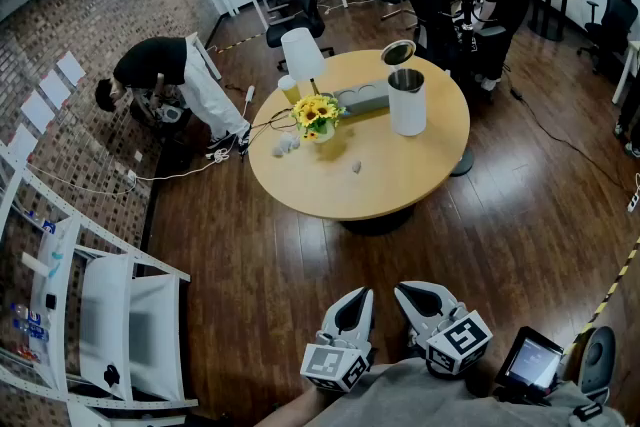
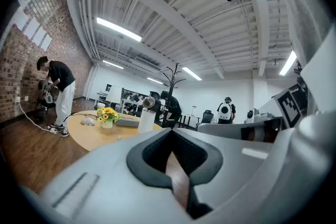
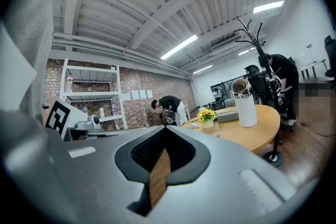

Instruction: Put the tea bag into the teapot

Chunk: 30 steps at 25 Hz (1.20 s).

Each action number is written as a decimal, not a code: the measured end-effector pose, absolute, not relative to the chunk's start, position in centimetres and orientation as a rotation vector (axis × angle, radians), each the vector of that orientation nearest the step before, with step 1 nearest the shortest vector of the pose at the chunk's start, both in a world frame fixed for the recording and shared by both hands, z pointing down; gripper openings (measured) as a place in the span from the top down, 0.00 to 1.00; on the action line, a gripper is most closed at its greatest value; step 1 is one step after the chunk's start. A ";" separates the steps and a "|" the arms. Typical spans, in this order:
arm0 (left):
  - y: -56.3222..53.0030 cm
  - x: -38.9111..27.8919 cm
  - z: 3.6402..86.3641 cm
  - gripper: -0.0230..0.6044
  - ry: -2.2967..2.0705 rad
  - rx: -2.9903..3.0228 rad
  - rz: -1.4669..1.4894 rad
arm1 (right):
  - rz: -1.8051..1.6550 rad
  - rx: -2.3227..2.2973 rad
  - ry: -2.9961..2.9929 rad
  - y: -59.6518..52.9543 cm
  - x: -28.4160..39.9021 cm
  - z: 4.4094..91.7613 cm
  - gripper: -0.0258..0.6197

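Observation:
A tall white teapot [image 1: 406, 101] with its lid flipped open stands on the round wooden table [image 1: 400, 175], right of centre; it also shows in the left gripper view as the teapot [image 2: 146, 119] and in the right gripper view as the teapot [image 3: 245, 108]. A small pale item [image 1: 356, 167], possibly the tea bag, lies near the table's middle. My left gripper [image 1: 354, 301] and right gripper [image 1: 417, 295] are held side by side close to my body, well short of the table. Both are shut and empty, as the left gripper [image 2: 170, 135] and right gripper [image 3: 164, 131] show up close.
A vase of sunflowers [image 1: 316, 118], a white lamp [image 1: 302, 54], a yellow cup [image 1: 289, 90], a flat grey device [image 1: 362, 101] and small pale lumps [image 1: 284, 145] share the table. A person [image 1: 165, 80] bends by the brick wall; white shelving [image 1: 90, 315] stands left. Cables run across the wooden floor.

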<state>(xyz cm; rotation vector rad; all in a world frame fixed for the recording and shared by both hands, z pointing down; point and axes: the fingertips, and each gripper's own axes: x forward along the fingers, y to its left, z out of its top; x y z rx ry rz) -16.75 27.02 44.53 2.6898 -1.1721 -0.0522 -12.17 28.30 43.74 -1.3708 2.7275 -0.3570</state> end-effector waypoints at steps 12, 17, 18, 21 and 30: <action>15.1 -11.4 46.0 0.96 -1.228 2.641 -0.020 | -0.398 -1.341 2.746 15.9 -6.3 46.3 0.95; 9.3 -11.9 48.0 0.96 -1.219 2.623 -0.005 | -0.421 -1.365 2.748 10.1 -6.3 48.1 0.95; 8.0 -12.0 48.5 0.96 -1.207 2.623 -0.009 | -0.423 -1.377 2.747 8.7 -6.3 48.4 0.95; 3.4 -12.7 49.2 0.96 -1.171 2.631 -0.030 | -0.423 -1.429 2.734 4.3 -6.7 48.8 0.95; -9.3 -16.6 46.9 0.96 -1.080 2.689 -0.035 | -0.389 -1.576 2.670 -7.7 -10.1 47.4 0.95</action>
